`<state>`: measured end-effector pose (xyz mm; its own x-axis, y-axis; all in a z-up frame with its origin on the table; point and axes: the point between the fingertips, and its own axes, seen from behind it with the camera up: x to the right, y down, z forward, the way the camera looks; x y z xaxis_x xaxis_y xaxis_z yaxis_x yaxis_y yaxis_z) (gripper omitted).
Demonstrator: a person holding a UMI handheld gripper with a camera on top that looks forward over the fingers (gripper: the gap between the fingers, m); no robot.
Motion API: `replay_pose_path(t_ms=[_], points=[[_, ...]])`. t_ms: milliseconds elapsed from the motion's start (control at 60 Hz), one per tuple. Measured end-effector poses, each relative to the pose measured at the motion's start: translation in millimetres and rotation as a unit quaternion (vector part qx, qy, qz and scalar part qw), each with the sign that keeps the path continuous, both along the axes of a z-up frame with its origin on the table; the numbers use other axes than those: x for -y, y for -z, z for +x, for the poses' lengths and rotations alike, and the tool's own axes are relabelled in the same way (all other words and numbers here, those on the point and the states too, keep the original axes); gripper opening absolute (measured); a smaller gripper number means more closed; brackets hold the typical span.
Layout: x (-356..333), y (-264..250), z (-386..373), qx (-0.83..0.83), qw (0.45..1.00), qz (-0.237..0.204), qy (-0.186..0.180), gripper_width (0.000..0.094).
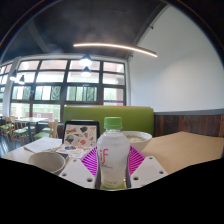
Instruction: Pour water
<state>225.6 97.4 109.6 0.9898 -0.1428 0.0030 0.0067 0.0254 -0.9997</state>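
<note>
A clear plastic water bottle (113,155) with a green cap and a white label stands upright between my fingers. My gripper (113,170) is shut on the bottle, with the pink pads (92,161) pressed against both its sides. A white cup (46,161) stands on the table to the left of the fingers. A white bowl (137,137) sits just behind the bottle on the right.
The wooden table (185,152) stretches to the right. A framed menu card (79,133) and white paper (42,145) lie at the back left. A green bench back (140,115) and large windows are beyond.
</note>
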Motion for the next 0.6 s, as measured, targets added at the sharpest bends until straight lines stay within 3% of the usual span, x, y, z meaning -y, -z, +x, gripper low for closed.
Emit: replay_pose_path(t_ms=[83,200,283,350,600], points=[[0.7,0.5,1.2,-0.007,1.000,0.000,-0.001,0.0367],[1.5,2.5,1.6,-0.016,1.000,-0.015,-0.005,0.0505],[7.4,20.2,-0.2,-0.045,0.997,-0.056,-0.014,0.0692],[17.1,20.7,-7.5,-0.057,0.996,-0.065,-0.032,0.0822],[100.6,-7.4,-6.7,0.006,0.998,-0.066,-0.003,0.0827]])
